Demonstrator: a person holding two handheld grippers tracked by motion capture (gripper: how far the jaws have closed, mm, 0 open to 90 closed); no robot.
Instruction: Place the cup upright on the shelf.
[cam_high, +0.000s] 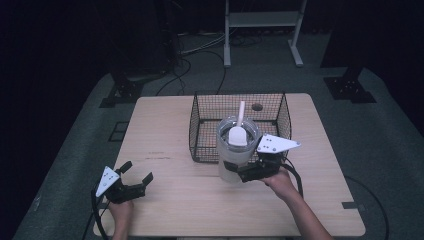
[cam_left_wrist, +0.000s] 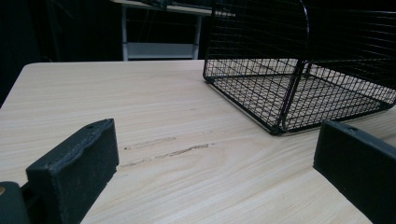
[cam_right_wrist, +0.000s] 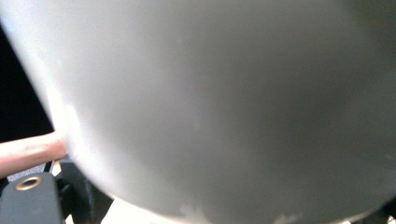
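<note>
High view: I have the right gripper (cam_high: 235, 170) clamped on the lower wall of a white cup (cam_high: 235, 150), its jaws pinching the cup from the right side. The cup stands upright at the middle of the table (cam_high: 165, 125), just in front of the front wall of the wire basket (cam_high: 200, 107), and I cannot tell whether its base touches the wood or is lifted a little. A white scoop (cam_high: 238, 131) sits in the cup, its bowl near the rim and its handle slanting up and away toward the basket. The basket occupies the far middle of the table, reaching almost to the far edge. My left gripper (cam_high: 136, 172) rests near the front left corner, well apart from the cup, with its jaws spread wide and nothing between them. Left gripper view: I see the two black jaws standing far apart at the bottom corners, bare wood with a few scuff marks between them, and the basket's near corner ahead to the right. Right gripper view: the cup's pale wall sits right up against the lens, blurred, with a bit of a finger (cam_right_wrist: 28, 151) at the left edge.
</note>
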